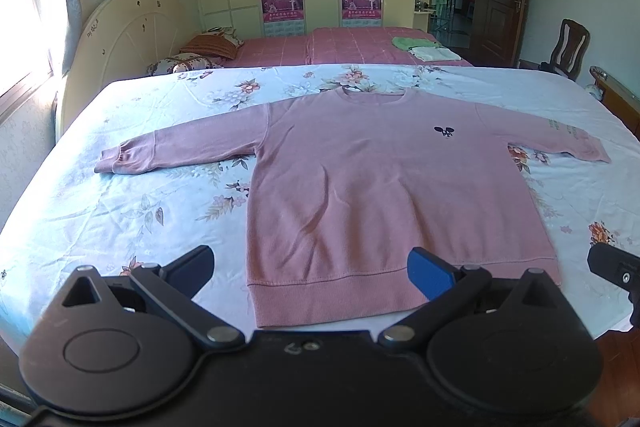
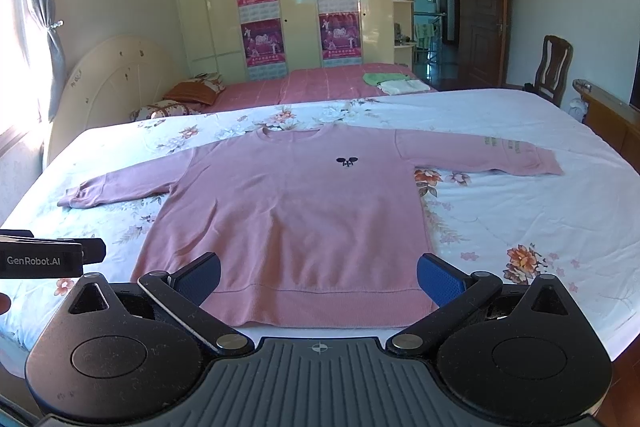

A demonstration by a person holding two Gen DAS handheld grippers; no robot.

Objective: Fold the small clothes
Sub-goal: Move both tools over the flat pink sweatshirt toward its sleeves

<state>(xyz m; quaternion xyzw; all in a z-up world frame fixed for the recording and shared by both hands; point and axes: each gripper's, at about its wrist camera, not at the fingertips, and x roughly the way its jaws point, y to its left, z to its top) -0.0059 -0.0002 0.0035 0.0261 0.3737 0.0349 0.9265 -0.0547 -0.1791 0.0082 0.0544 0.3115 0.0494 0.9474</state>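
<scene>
A pink long-sleeved sweatshirt point(image 1: 380, 187) lies flat, front up, on the floral bed sheet point(image 1: 120, 195), both sleeves spread sideways, hem toward me. It also shows in the right wrist view point(image 2: 296, 219). My left gripper point(image 1: 312, 271) is open and empty, held above the hem near the bed's front edge. My right gripper point(image 2: 320, 279) is open and empty, also just above the hem. Each gripper's body shows at the edge of the other's view: the right one point(image 1: 616, 271), the left one point(image 2: 44, 257).
A second bed with a pink cover point(image 1: 340, 47) stands behind, with folded green and white clothes point(image 1: 424, 49) on it. A headboard point(image 1: 120, 39) and a window are at left. A wooden chair point(image 1: 568, 47) and a door are at right.
</scene>
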